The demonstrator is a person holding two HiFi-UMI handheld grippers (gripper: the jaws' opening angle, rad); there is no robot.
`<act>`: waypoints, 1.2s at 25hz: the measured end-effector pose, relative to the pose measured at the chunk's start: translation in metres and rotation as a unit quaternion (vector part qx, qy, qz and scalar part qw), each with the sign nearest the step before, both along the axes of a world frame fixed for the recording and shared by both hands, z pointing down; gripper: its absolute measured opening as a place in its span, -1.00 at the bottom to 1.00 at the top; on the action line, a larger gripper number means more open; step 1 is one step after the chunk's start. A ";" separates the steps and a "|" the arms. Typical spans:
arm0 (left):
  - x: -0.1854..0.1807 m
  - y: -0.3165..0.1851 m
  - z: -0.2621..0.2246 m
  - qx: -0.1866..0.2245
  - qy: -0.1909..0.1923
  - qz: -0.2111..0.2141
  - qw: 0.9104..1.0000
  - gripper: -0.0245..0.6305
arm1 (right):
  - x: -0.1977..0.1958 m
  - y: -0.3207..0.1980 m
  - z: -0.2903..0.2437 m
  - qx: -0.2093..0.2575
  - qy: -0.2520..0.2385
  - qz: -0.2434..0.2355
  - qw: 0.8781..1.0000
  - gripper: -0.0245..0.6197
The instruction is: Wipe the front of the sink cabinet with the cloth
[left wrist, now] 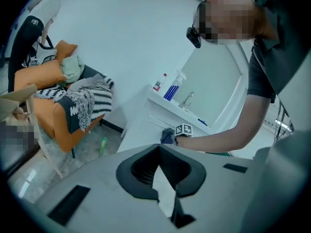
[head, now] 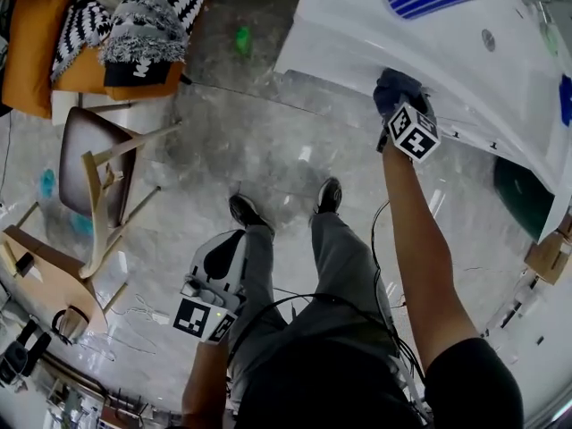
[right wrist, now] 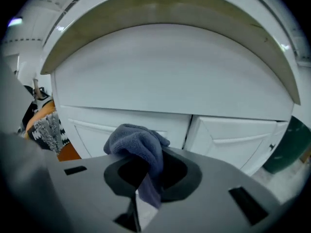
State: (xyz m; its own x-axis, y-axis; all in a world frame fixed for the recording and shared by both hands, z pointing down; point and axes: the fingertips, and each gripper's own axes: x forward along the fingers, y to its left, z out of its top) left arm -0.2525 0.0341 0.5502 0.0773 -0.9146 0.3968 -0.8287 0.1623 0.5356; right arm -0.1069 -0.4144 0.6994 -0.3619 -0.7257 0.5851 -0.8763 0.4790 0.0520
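Right gripper [right wrist: 146, 183] pinched tight on cloth [right wrist: 138, 144]. Cloth looked soft, light, floppy, so best held by thick bunched fold. It hung close to cabinet front [right wrist: 233, 135]. Left gripper [left wrist: 165, 183] sat closed, empty.

Head view: from your head, steeply down onto the floor [head: 268, 150], your legs and the sink cabinet [head: 375, 43] at upper right.
Left gripper view: low at your left side, well apart from the cabinet, facing it over the left claw [left wrist: 164, 183].
Right gripper view: near the cabinet front, facing its doors past the right claw [right wrist: 146, 178] and cloth [right wrist: 138, 142].
Shared: head and left gripper views both catch the right claw at the cabinet and the orange chair [head: 36, 52].
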 end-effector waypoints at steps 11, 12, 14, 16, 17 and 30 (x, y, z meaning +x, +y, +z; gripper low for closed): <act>0.011 0.009 0.025 -0.017 0.004 -0.006 1.000 -0.91 | -0.165 0.075 0.052 -0.037 -0.020 -0.154 0.987 -0.75; 0.011 0.010 0.027 -0.019 0.004 -0.007 1.000 -0.91 | -0.173 0.078 0.054 -0.042 -0.028 -0.156 0.987 -0.75; 0.010 0.012 0.030 -0.021 0.003 -0.010 1.000 -0.91 | -0.164 0.075 0.060 -0.054 -0.043 -0.143 0.987 -0.75; 0.012 0.012 0.032 -0.020 0.006 -0.015 1.000 -0.91 | -0.123 0.058 0.071 -0.069 -0.035 -0.106 0.991 -0.75; 0.012 0.011 0.033 -0.018 0.007 -0.017 1.000 -0.91 | -0.095 0.045 0.077 -0.075 -0.024 -0.080 0.994 -0.75; 0.017 0.012 0.078 -0.026 0.020 -0.020 0.999 -0.91 | -0.117 0.053 0.169 -0.090 0.033 -0.098 0.991 -0.77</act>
State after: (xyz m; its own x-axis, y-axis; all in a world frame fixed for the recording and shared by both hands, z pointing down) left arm -0.2352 0.0465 0.6279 0.0574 -0.8954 0.4416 -0.7994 0.2238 0.5575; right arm -0.2236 -0.3614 0.8688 -0.4417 -0.5275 0.7257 -0.7636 0.6457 0.0046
